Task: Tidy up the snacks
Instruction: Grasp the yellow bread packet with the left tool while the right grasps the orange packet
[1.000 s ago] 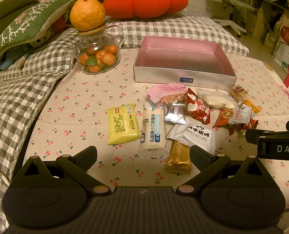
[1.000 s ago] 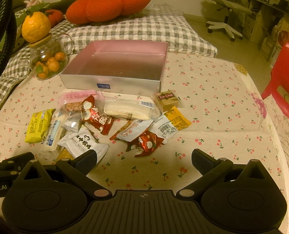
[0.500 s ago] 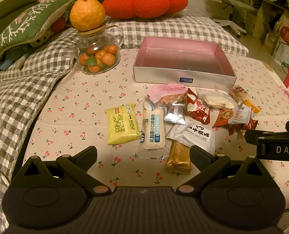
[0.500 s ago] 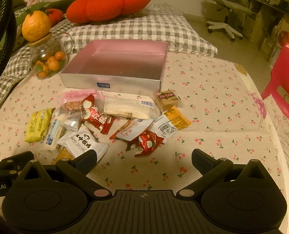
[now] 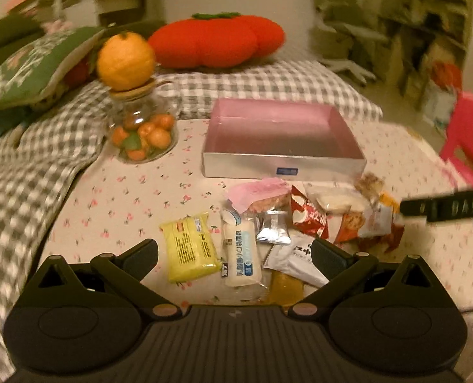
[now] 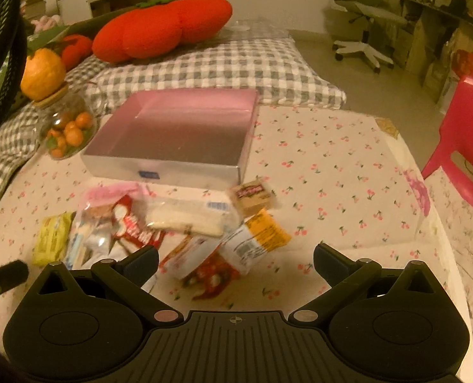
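Left tool (image 5: pixel 233 250) fingers apart, empty, above near end of snack pile. Right tool (image 6: pixel 236 257) fingers apart, empty, over red packet (image 6: pixel 212 279). Snacks loose on cherry-print tabletop (image 6: pixel 332 172), just in front of pink box (image 5: pixel 282 142); box holds nothing visible, small blue label on front wall, unreadable. White stick packet (image 5: pixel 241 250) bears Chinese print; yellow packet (image 5: pixel 188 250) text too small. Glass jar (image 5: pixel 142 132) holds small oranges, big orange (image 5: pixel 126 60) on lid.

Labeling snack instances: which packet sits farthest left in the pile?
The yellow packet, lying flat at the pile's left edge beside the long white packet. It's the only solid yellow one with nothing overlapping it; the right wrist view agrees.
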Demonstrator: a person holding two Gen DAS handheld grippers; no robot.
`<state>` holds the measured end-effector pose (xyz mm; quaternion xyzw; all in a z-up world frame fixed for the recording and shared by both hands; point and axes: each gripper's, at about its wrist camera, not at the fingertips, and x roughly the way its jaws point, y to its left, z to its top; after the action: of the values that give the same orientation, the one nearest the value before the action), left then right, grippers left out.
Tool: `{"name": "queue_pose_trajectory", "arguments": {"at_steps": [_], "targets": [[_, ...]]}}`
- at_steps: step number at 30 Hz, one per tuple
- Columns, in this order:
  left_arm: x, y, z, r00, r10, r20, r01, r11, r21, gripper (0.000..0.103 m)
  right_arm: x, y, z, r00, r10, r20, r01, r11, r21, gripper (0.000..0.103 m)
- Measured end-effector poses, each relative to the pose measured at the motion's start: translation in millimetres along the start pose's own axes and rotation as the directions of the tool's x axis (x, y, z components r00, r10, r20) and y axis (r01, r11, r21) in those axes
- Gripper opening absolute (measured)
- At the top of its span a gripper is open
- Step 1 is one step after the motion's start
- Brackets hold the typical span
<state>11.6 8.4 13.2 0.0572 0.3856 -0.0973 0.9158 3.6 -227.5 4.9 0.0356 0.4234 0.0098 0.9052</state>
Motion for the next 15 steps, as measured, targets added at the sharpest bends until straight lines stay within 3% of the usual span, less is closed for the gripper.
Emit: {"name": "queue_pose_trajectory", "arguments": {"at_steps": [4,8,11,15], "targets": [[13.6,7.6,9.6,0.998,-0.005,-0.055,0.007,0.999,0.045,0.1,9.0,-4.2,11.9,0.998,0.056,-0.025,-0.057,0.998,-0.028,0.103],[29.5,19.7,14.4,0.996,0.013,-0.09,-0.01,0.999,0.03,0.088,19.9,-2.9,22.4,0.993,0.103,-0.065,-0.105,0.994,-0.033,0.103],[39.2,31.3,12.1,0.995,-0.018,-0.103,0.02,1.0,0.023,0.083,29.8,-6.4,25.1,0.981,0.156,-0.113,-0.153,0.988,0.031,0.103],[56.9,43.7,11.3,0.984,-0.109,-0.138,0.12,0.99,0.079,0.078,40.3,-4.1,23.2,0.964,0.222,-0.148,-0.218,0.975,0.046,0.103]]}}
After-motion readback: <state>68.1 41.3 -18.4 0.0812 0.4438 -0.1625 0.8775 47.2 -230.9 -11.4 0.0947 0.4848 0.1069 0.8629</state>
